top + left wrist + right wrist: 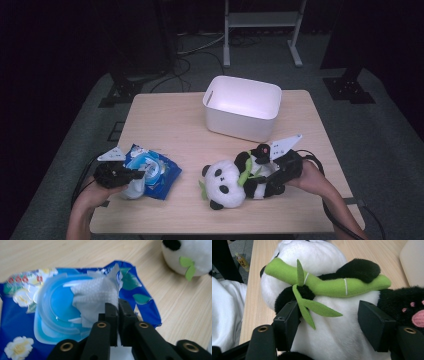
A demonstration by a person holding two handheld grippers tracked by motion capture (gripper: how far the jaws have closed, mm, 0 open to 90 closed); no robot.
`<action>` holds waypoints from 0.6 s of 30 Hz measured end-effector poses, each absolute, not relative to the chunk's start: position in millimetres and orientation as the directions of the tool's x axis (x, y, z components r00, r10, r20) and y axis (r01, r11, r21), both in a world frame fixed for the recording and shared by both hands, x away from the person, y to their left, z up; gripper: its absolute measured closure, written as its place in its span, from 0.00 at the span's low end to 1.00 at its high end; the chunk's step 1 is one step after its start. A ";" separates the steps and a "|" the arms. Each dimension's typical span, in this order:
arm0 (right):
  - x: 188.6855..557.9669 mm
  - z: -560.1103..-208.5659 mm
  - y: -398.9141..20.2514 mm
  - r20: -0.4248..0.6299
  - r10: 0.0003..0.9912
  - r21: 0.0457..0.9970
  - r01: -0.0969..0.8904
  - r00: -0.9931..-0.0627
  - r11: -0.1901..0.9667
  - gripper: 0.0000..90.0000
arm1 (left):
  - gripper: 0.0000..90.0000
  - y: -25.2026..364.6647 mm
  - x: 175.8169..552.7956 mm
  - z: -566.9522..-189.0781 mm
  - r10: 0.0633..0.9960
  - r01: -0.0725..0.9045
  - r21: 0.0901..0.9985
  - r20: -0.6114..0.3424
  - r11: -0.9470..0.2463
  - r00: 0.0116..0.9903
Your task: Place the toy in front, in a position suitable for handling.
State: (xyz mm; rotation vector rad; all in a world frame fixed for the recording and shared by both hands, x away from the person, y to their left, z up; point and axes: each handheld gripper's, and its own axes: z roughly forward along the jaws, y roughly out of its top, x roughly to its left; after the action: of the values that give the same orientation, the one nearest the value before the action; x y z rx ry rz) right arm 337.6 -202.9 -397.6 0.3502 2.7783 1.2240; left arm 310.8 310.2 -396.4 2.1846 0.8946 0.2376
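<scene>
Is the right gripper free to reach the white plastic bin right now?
Probably not: the right gripper is shut on the black-and-white plush panda, though bare table lies before the white plastic bin.

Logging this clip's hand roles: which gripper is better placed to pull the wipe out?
Left. The left gripper is shut on the wet wipe sticking from the blue pack; the right gripper grips the panda plush.

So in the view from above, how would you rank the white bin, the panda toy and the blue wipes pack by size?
1. White bin, clearly the largest.
2. Panda toy.
3. Blue wipes pack, smallest, though the left gripper covers part of it, so its gap to the panda is unsure.
</scene>
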 end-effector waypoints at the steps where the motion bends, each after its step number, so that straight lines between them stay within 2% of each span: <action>1: 337.8 -397.7 -202.9 0.013 0.241 0.736 0.172 -0.970 0.654 0.37 | 0.98 310.3 310.5 -393.6 0.667 0.522 0.710 -0.100 -0.472 0.738; 18: 337.6 -397.8 -202.9 0.012 0.242 0.737 0.173 -0.970 0.653 0.37 | 0.99 284.4 312.4 -348.0 0.585 0.413 0.772 -0.067 -0.483 0.808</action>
State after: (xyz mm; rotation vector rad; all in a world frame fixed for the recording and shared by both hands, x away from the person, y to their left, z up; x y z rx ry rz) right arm 337.6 -202.9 -397.8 0.3492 2.7766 1.2237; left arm 312.4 284.4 -348.0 2.1462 0.7329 0.2588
